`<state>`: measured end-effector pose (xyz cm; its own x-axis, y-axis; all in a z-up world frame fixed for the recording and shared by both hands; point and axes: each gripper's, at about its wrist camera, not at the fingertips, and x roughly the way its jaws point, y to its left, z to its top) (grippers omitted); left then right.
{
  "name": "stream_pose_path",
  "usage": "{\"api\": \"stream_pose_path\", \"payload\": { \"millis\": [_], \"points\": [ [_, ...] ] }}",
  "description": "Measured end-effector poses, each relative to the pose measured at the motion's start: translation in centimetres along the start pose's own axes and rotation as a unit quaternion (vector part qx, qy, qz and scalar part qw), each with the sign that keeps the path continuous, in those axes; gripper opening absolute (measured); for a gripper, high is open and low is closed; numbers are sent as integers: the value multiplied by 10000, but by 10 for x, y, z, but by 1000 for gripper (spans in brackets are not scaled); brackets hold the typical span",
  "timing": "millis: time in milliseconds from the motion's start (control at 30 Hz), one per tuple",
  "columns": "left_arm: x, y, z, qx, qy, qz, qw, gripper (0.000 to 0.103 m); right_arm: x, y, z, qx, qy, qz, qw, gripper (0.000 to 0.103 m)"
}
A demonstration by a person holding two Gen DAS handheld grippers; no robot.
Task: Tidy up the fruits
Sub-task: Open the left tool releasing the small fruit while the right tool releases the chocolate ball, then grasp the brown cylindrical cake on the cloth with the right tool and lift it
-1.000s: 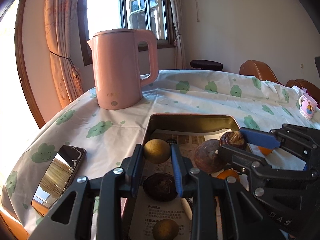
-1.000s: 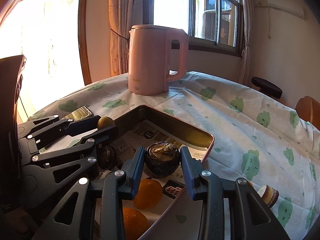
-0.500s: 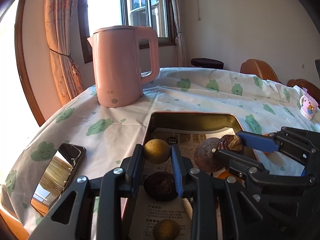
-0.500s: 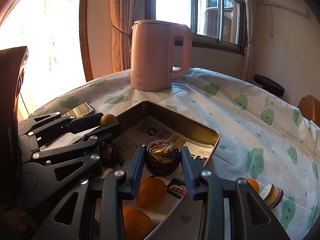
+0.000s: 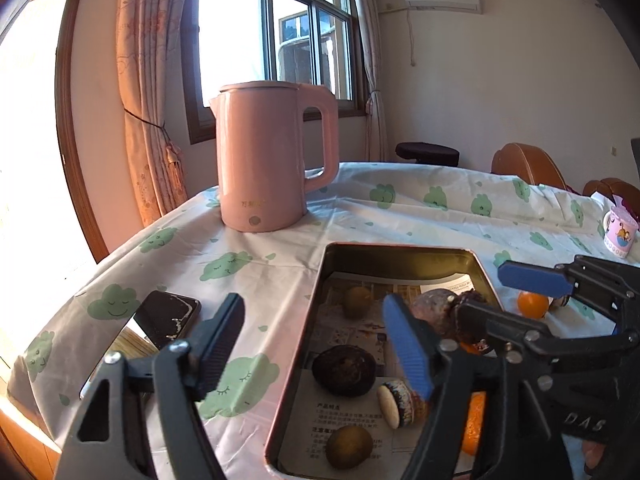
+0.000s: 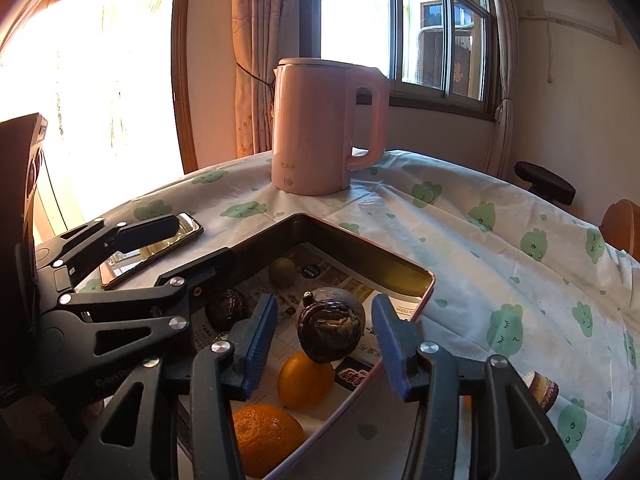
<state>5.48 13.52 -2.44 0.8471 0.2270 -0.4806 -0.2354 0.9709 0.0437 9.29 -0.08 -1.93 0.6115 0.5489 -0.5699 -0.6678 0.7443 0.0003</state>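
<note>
A metal tray [image 5: 316, 312] [image 6: 404, 268] lined with newspaper holds fruit on the cloud-print tablecloth. My left gripper [image 5: 316, 344] is open and empty above the tray's left rim; a small yellow-green fruit [image 5: 357, 300] [image 6: 281, 271] lies in the tray beyond it. My right gripper [image 6: 325, 322] is open, its jaws on either side of a dark wrinkled fruit [image 6: 329, 332] that rests against a brown round fruit [image 5: 434, 308]. Two oranges [image 6: 306, 380] [image 6: 266, 438], another dark fruit [image 5: 344, 370] [image 6: 225, 307] and another yellow-green fruit [image 5: 349, 446] also lie in the tray.
A pink kettle [image 5: 268, 160] [image 6: 324, 124] stands behind the tray. A phone [image 5: 168, 320] [image 6: 156, 248] lies left of it. An orange [image 5: 532, 304] and a small cake [image 6: 540, 390] sit on the cloth right of the tray. A mug [image 5: 618, 232] is far right.
Both grippers have opened. The left let go of the yellow-green fruit, which now lies in the tray. The right let go of the dark wrinkled fruit, now resting in the tray.
</note>
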Motion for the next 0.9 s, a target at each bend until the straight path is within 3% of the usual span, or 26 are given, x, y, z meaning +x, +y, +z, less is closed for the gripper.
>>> {"api": "stream_pose_path", "payload": {
  "millis": [100, 200, 533, 900],
  "points": [
    [-7, -2, 2, 35, -105, 22, 9999, 82, -16, -15, -3, 106, -112, -62, 9999, 55],
    [-12, -6, 5, 28, -191, 6, 9998, 88, -32, -37, -8, 175, -130, -362, 9991, 62],
    [-18, -53, 9, 256, -313, -275, 9988, 93, -66, -131, -38, 931, 135, -1418, 9854, 63],
    [-20, -109, 10, 815, -310, -548, 9947, 93, -20, -140, -49, 1316, 857, -1098, 9815, 62]
  ]
}}
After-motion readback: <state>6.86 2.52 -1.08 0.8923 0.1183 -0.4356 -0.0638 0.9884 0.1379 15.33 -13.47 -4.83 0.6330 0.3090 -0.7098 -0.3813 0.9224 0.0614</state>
